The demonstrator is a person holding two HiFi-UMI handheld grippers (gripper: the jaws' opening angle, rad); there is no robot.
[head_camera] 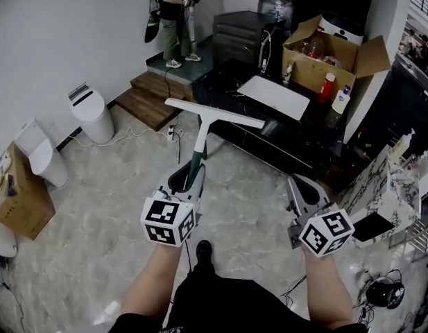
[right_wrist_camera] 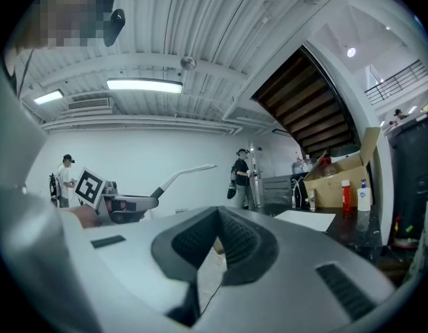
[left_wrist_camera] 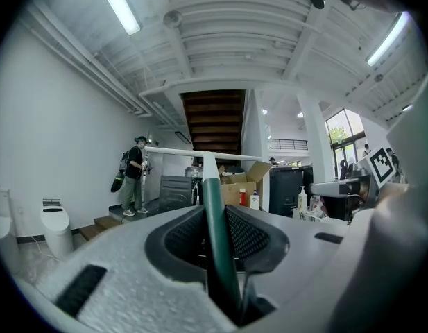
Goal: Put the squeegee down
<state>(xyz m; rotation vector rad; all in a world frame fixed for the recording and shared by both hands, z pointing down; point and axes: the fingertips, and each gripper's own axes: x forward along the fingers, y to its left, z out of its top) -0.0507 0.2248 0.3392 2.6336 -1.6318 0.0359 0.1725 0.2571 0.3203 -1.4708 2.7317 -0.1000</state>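
Left gripper [head_camera: 189, 179] fingers [left_wrist_camera: 180, 238] clenched on squeegee [head_camera: 215, 116] handle, blade held up in the air, short of the dark surface [head_camera: 286, 146]. Right gripper [head_camera: 303, 188] closed, empty. Best: lower level onto bare patch, release once resting.

I'm looking into what seems a bathroom-fittings stockroom or showroom: loose toilets [head_camera: 92, 113] along the white wall, a white basin [head_camera: 275, 96] on a black worktop [head_camera: 255, 136], an open cardboard box [head_camera: 307, 71] at its far right corner, a marble floor [head_camera: 109, 207], and strip lights [left_wrist_camera: 116, 5] overhead.

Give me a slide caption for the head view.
Left gripper holds a squeegee by its handle, blade pointing ahead toward the black counter; right gripper empty.
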